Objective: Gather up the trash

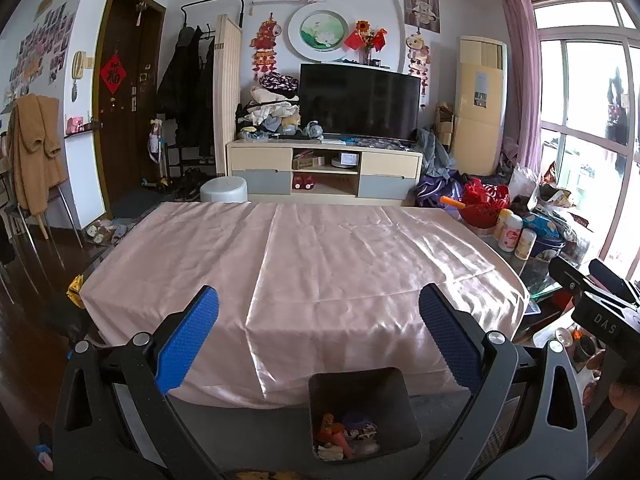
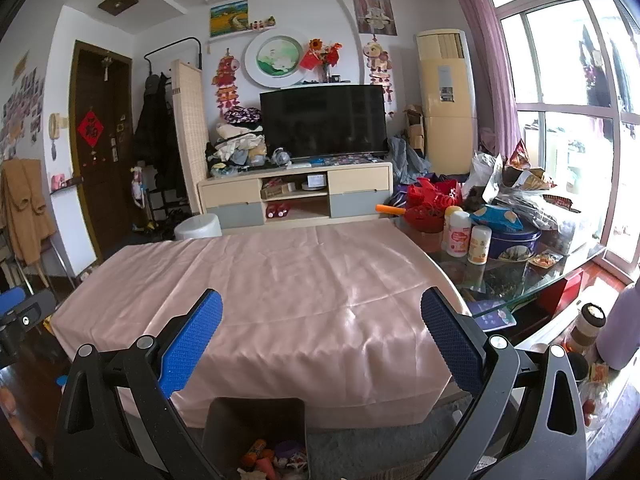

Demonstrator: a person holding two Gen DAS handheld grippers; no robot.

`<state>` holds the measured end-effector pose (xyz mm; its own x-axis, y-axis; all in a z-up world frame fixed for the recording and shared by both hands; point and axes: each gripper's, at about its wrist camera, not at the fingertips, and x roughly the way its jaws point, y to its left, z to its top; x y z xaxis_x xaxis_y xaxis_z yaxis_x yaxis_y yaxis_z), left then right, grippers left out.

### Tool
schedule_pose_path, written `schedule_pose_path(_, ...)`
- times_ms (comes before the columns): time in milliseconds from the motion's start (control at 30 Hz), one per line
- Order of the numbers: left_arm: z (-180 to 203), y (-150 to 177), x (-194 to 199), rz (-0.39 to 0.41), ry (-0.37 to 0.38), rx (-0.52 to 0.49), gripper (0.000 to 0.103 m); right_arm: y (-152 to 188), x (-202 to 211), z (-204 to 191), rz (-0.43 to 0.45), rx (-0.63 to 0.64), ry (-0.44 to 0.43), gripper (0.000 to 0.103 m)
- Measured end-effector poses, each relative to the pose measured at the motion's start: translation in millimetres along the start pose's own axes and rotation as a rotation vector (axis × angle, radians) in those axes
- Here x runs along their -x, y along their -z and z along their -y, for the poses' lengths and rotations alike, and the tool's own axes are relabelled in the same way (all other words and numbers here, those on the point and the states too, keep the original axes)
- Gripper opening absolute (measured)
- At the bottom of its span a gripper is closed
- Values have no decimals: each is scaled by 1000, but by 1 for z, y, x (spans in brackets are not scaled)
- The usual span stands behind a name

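Observation:
A dark grey trash bin [image 1: 362, 396] stands on the floor in front of the table, with several pieces of trash [image 1: 346, 436] inside; it also shows in the right wrist view [image 2: 256, 428]. The table is covered by a pink satin cloth [image 1: 304, 264], also in the right wrist view [image 2: 272, 292], with nothing lying on the cloth. My left gripper [image 1: 319, 316] is open and empty, above the table's near edge. My right gripper [image 2: 321, 320] is open and empty, likewise above the near edge. The right gripper's body [image 1: 596, 304] shows at the right in the left wrist view.
The glass end of the table [image 2: 516, 280] at the right holds bottles [image 2: 458, 236], a blue tin [image 2: 516, 240], a red basket [image 2: 430, 208] and snack bags [image 2: 524, 180]. A TV cabinet [image 1: 324, 170] stands beyond the table. A white stool [image 1: 224, 190] is at its far edge.

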<state>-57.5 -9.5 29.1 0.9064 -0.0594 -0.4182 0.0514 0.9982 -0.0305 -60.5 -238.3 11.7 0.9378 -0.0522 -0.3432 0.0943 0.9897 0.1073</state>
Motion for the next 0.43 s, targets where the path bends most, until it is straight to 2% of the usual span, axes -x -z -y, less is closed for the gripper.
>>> schedule_pose_path(433,4,2,-6,-39,2,6,95,0,0,1,-3,0,0,100)
